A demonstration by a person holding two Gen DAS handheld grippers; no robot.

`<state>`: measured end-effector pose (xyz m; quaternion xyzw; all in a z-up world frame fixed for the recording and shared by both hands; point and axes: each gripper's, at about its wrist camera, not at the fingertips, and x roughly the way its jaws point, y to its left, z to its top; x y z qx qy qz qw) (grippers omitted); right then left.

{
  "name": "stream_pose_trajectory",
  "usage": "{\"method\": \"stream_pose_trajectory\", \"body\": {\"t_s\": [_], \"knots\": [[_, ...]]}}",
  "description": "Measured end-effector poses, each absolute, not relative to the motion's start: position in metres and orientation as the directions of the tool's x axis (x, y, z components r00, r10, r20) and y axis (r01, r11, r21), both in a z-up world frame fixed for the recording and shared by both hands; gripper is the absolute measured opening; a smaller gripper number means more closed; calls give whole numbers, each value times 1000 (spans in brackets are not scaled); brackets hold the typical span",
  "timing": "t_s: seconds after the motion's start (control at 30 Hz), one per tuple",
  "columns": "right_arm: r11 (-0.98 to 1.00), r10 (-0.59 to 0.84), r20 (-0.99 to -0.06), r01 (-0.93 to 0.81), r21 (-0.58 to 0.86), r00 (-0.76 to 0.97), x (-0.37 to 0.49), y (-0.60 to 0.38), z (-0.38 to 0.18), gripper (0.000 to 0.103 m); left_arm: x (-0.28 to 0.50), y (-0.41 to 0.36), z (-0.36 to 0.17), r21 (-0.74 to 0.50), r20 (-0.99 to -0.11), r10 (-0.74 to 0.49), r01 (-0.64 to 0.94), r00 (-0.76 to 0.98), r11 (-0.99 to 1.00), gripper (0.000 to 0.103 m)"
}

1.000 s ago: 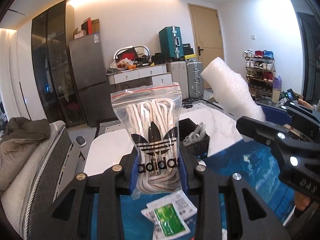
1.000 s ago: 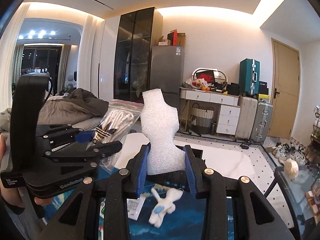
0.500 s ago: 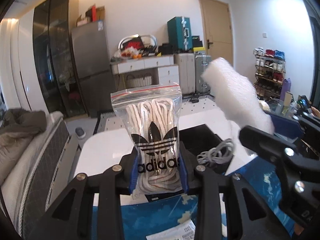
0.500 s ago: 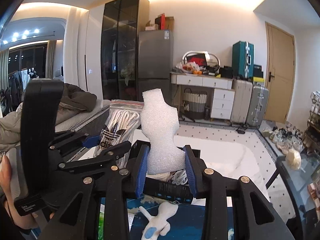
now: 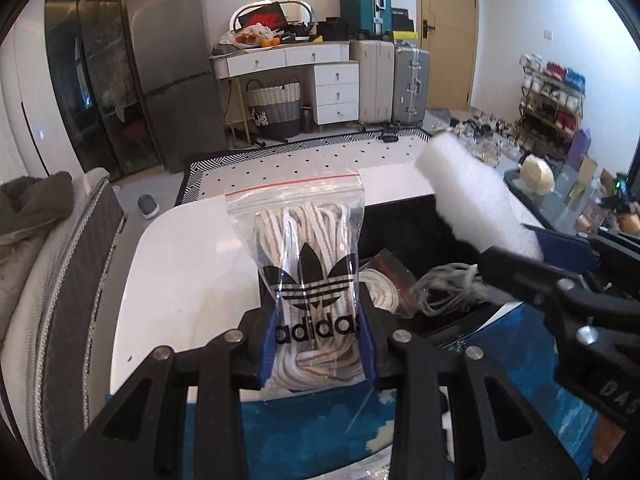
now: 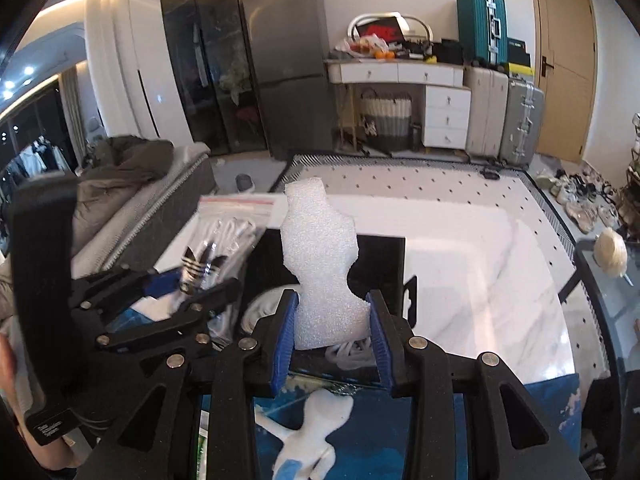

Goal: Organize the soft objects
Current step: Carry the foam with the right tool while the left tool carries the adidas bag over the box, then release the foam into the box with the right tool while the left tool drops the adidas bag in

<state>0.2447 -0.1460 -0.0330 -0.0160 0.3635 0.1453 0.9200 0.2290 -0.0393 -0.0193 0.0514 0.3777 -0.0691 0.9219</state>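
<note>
Black bin (image 6: 384,256): rigid open box on the white worktop (image 6: 480,264); judged the collecting point. Grey cord (image 5: 448,288) and another bagged item are already seen inside.

Bag of laces (image 5: 310,280): clear zip bag, red seal strip, black trefoil logo, cream laces packed within. Held upright above the near edge of the bin. Judged light, limp and slippery-skinned; best taken low across the packed bulk, as it is now.

Foam piece (image 6: 320,272): white, grainy, irregular cut-out with a narrow neck. Held upright over the bin. Judged very light, springy, easily crushed or torn; best gripped at the wide base.

Left hand-held gripper (image 5: 318,344): clenched on the bag of laces.

Right hand-held gripper (image 6: 331,332): clenched on the foam piece.

Plush toy (image 6: 312,436): white with blue patch, lying on the blue mat (image 6: 552,416), not yet collected.
</note>
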Motion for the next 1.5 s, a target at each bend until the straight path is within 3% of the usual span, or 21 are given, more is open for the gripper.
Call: {"method": "stream_pose_trajectory", "body": {"t_s": [0.2,0.67,0.9,1.17,1.5], "knots": [[959,238,-741,-272,78,628,258,-140,-50,35,239,-45,-21,49,-741,-87,182,666,982,33],[954,273,-728,-276,120,628,247,-140,-49,47,234,-34,-20,18,-745,-100,170,660,985,38],[951,285,-719,-279,132,634,239,-141,-45,47,230,-33,-13,21,-729,-91,155,679,988,56],[943,311,-707,-299,147,635,216,-147,-28,49,213,-27,10,-13,-710,-117,152,694,988,56],[929,333,-744,-339,152,580,173,-145,-14,53,174,-24,22,-40,-748,-128,147,652,988,57]]}}
